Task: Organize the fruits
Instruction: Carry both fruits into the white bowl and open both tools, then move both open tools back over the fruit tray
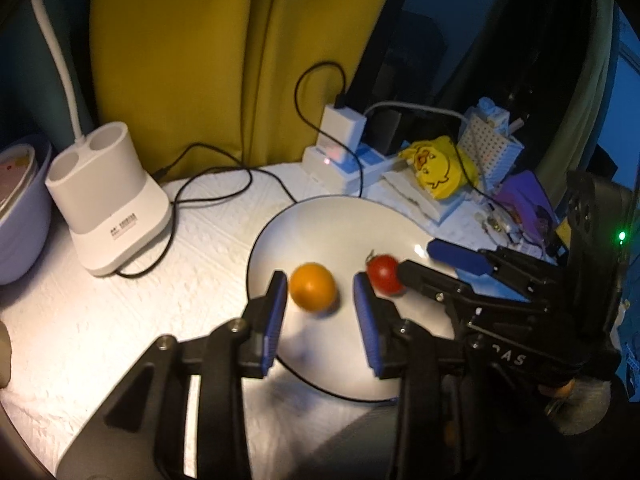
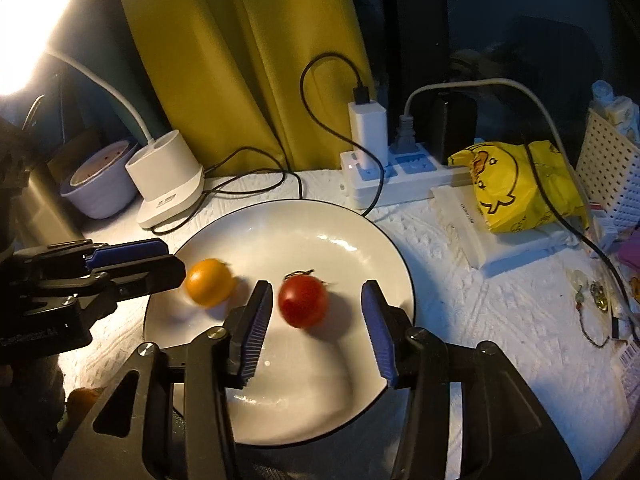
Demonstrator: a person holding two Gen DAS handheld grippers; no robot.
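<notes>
Both fruits lie on the white plate point(image 2: 372, 248), and both claws hover low over it. The left claw point(image 1: 320, 284) stands apart with the orange fruit point(image 1: 313, 287) between its fingertips, a gap showing on each side, so nothing is pinched. The right claw point(image 2: 316, 300) is open wider, with the red tomato point(image 2: 303, 301) sitting between its fingers, nearer the left one and clear of both. Each fruit looks slightly smeared, as if rolling or settling on the plate.

This reads as the release step: the two fruits have been set down on the plate and let go. Next, each claw probably needs to lift straight back from its fruit without nudging it, since round fruit rolls easily toward the plate's rim or into its neighbour.
</notes>
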